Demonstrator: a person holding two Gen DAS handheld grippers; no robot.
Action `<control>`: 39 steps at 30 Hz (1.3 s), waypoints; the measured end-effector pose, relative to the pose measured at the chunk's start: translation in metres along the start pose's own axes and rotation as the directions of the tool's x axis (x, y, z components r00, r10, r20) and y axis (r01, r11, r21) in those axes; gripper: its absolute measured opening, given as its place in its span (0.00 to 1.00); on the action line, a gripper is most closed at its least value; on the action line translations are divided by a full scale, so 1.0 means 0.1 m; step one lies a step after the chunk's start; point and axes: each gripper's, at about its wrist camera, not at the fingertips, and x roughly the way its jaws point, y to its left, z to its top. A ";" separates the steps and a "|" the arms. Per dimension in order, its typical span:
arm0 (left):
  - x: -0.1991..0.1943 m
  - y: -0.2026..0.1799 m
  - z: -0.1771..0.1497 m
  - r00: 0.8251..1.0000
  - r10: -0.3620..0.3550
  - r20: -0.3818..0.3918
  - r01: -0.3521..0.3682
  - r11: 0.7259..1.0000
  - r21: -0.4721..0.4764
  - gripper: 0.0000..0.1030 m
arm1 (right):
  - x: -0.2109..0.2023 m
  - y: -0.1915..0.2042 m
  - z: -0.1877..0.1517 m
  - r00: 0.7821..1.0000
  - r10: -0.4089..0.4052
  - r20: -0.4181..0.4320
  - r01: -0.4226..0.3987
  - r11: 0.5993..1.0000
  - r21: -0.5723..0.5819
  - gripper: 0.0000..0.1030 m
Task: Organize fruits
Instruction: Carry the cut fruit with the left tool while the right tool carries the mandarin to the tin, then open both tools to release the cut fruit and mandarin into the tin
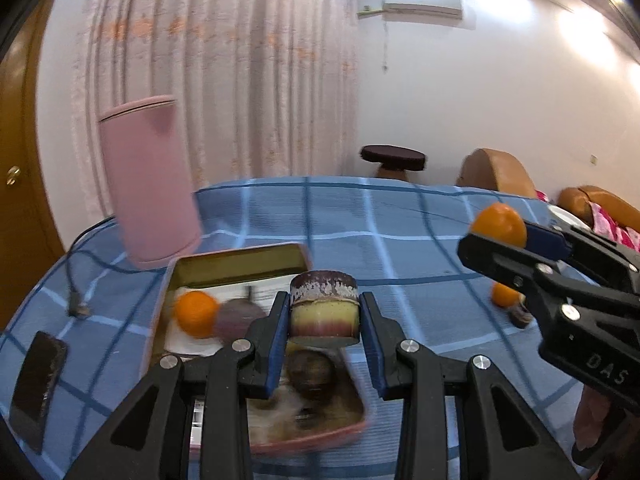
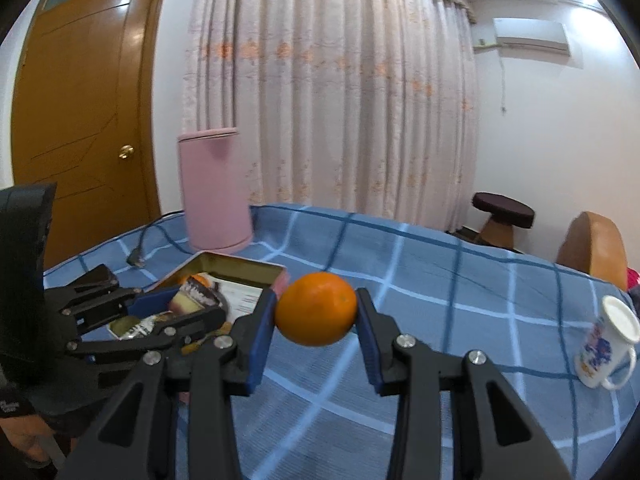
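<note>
1. Gripping a short cylinder of sugarcane (image 1: 324, 308), the left gripper (image 1: 325, 316) has its blue pads clamped on the piece's flat sides at lower centre of the left wrist view. The hold is only on the lower, pale band, so a tilt of the wrist could let the piece pivot or slip out.
2. Directly beneath it sits the pink-rimmed tin tray (image 1: 236, 258), already holding a tangerine (image 1: 197, 314) and dark round fruits I cannot name. Dropped from this height, the cylinder could knock that tangerine over the low rim.
3. At centre of the right wrist view, the right gripper (image 2: 316, 312) is closed on an orange (image 2: 316, 309), pinched at its widest part. A round, smooth skin may roll between the pads if the hand swings fast.
4. Both tools converge on the tray from the frames' lower half; they could collide above it.
5. Another small orange (image 1: 505, 294) lies loose on the blue checked cloth (image 1: 400, 220) at right, apt to roll.
6. Farther off, a patterned mug (image 2: 608, 342) and a tall pink bin (image 2: 214, 192) stand where a wide sweep could tip them.
</note>
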 end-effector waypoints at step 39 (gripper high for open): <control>0.22 0.77 -0.24 0.988 0.081 -0.130 -0.093 0.992 -0.088 0.35 | 0.75 0.77 -0.28 0.960 0.175 -0.219 -0.195 0.978 -0.072 0.42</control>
